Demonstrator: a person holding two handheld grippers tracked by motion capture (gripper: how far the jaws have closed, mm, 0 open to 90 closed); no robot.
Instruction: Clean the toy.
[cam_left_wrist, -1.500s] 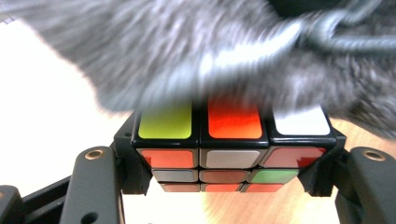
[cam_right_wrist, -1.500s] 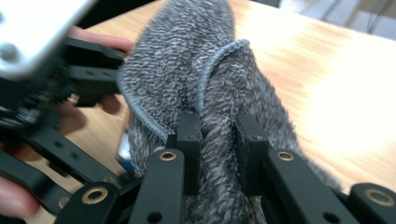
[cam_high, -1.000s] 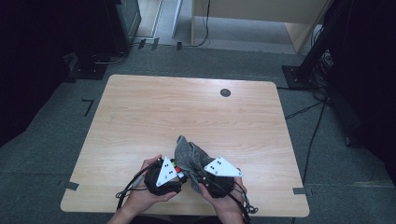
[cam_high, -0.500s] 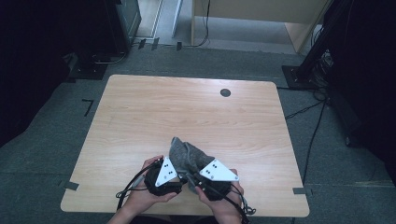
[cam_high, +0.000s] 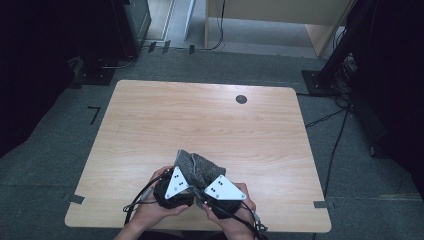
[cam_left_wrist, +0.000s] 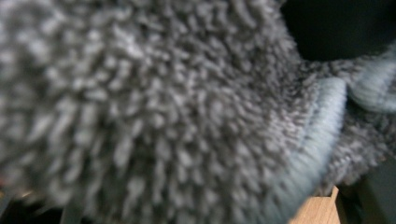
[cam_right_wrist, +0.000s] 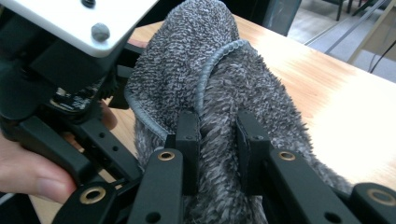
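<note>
The wooden counter (cam_high: 210, 125) is seen spread across the middle of the high view, with grey carpeted floor (cam_high: 65, 145) laid around it. A small dark round grommet (cam_high: 241, 99) is set into the counter toward the upper right of its top. Dark equipment stands (cam_high: 125, 30) are placed beyond the far edge, at the upper left of the frame.

Down at the lower middle of the high view, a grey fluffy towel (cam_high: 197, 167) is bunched up at the near edge of the counter, held between the two tools. In the right gripper view the towel (cam_right_wrist: 224, 93) is seen rising from the bottom centre toward the top of the frame, its ribbed hem curved across the pile. In the left gripper view the towel's nap (cam_left_wrist: 149, 107) is pressed right up to the lens and blurred, with the hem at the right of the frame.

The left tongs (cam_high: 186, 176) are buried in the fabric at the towel's left side and are clamped on it. The right tongs (cam_right_wrist: 218, 154) are closed on a fold of the towel, the pile squeezed between the two black jaws. The left hand (cam_high: 150, 210) and right hand (cam_high: 235, 217) are wrapped around the tool bodies at the bottom edge.
</note>
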